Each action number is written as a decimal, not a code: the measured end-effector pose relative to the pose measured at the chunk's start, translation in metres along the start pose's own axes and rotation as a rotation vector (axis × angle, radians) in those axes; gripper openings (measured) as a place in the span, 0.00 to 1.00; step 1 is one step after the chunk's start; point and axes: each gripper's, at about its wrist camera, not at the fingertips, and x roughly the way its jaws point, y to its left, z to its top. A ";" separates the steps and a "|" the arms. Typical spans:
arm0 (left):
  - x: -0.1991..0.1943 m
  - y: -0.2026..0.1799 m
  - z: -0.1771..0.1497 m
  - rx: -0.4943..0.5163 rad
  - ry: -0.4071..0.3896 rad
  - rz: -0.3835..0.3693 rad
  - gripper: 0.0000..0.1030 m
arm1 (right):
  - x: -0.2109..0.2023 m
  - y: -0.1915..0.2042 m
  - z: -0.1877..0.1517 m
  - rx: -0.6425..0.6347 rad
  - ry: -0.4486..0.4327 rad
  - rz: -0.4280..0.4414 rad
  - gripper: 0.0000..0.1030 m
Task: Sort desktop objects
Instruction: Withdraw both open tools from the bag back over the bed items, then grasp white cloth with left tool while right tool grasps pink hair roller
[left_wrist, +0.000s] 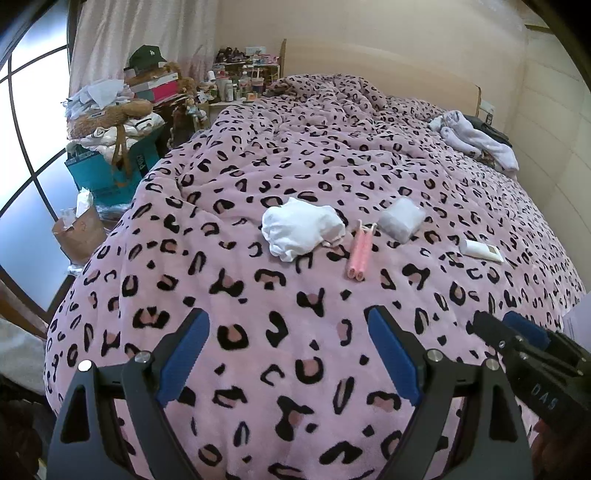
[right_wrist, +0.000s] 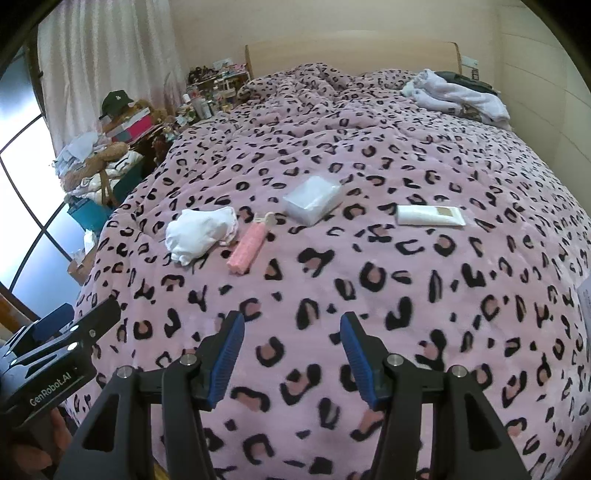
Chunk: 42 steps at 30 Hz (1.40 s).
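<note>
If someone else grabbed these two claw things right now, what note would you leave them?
Left claw: open, empty, above the blanket.
Right claw: open, empty, beside it.
Four things lie in a row ahead, left to right: white cloth, pink rolls, clear packet, white tube. The cloth and rolls lie close together; the tube lies apart.
Done: nothing sorted that I can see.
Left: pick up and sort all four.
</note>
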 end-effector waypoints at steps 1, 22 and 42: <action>0.002 0.002 0.002 -0.001 -0.001 -0.001 0.86 | 0.002 0.003 0.001 -0.002 0.002 0.005 0.54; 0.173 -0.007 0.091 0.199 0.099 -0.032 0.94 | 0.144 -0.001 0.091 0.257 0.129 0.115 0.60; 0.227 -0.006 0.071 0.185 0.142 -0.039 0.94 | 0.196 0.007 0.085 0.259 0.182 0.056 0.60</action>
